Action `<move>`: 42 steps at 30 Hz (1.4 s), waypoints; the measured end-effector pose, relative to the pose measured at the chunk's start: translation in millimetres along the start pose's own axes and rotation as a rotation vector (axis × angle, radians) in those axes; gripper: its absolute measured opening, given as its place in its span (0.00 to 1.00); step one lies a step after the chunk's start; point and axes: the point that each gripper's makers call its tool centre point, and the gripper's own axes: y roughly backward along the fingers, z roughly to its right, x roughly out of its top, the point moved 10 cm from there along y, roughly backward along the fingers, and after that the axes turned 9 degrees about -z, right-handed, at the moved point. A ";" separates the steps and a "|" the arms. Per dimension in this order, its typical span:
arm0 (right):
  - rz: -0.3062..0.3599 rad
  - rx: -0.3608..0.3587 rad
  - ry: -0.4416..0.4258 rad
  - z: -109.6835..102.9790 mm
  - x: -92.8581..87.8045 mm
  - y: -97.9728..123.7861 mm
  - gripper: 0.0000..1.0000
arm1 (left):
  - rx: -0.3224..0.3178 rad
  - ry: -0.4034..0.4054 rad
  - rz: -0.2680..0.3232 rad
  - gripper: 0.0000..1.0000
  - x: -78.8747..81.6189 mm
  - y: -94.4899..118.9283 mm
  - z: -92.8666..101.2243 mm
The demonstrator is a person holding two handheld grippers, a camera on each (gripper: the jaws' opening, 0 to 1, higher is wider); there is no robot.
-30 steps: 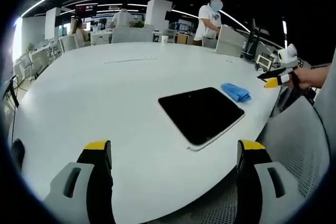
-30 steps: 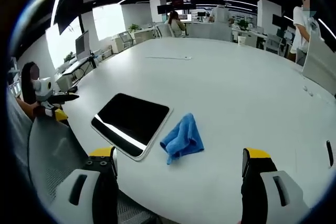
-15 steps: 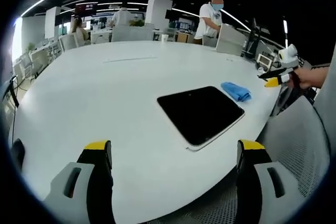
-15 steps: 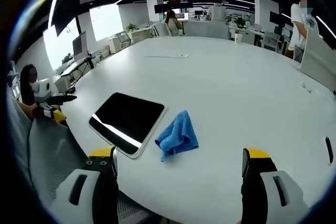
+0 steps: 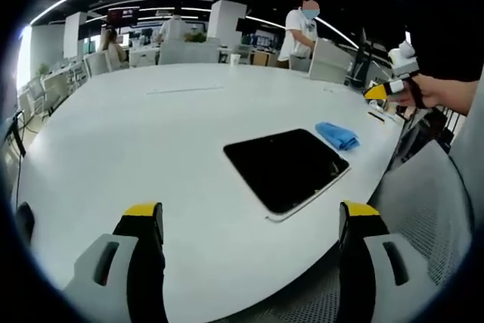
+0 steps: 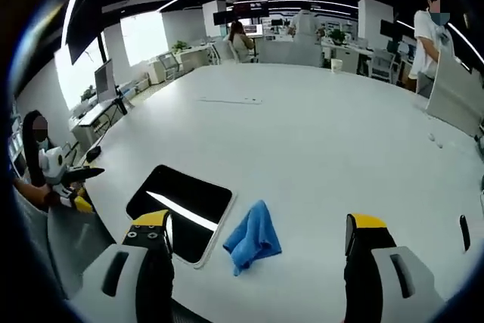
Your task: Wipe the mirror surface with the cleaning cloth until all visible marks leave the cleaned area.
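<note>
Both the left gripper [image 5: 249, 243] and right gripper [image 6: 257, 255] are hovering with jaws spread wide, gripping nothing. Beyond them the dark mirror [image 6: 180, 210] is lying flat near the white table's [image 6: 325, 141] edge, the blue cleaning cloth [image 6: 252, 237] crumpled just beside it.

The table [image 5: 136, 134] is plain white. The mirror [image 5: 286, 166] looks glossy black with a thin white edge, and the right gripper view shows a bright streak across it. The cloth [image 6: 252, 237] is bright blue. Both grippers are grey and black with yellow tips. The chair [image 5: 431, 209] is grey mesh.
</note>
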 end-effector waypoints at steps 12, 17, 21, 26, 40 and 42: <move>-0.251 0.061 0.038 -4.6 -2.7 -56.5 0.73 | 0.022 0.007 -0.037 0.95 -4.8 -1.1 -4.1; -0.285 0.057 0.004 -3.8 -16.3 -75.0 0.56 | 0.027 0.011 -0.031 0.95 -4.6 -0.9 -4.2; -0.322 0.029 -0.030 -1.5 -25.9 -86.3 0.38 | 0.016 0.002 -0.044 0.95 -5.0 -1.9 -2.8; -0.361 0.026 -0.038 -3.5 -28.7 -97.8 0.30 | 0.022 0.013 -0.038 0.95 -4.6 -1.3 -3.7; -0.424 -0.040 -0.073 -9.4 -28.4 -118.1 0.06 | 0.016 0.003 -0.043 0.95 -4.9 -2.3 -3.9; -0.438 -0.038 -0.088 -10.3 -25.7 -116.9 0.06 | 0.022 0.008 -0.044 0.95 -5.4 -2.2 -4.5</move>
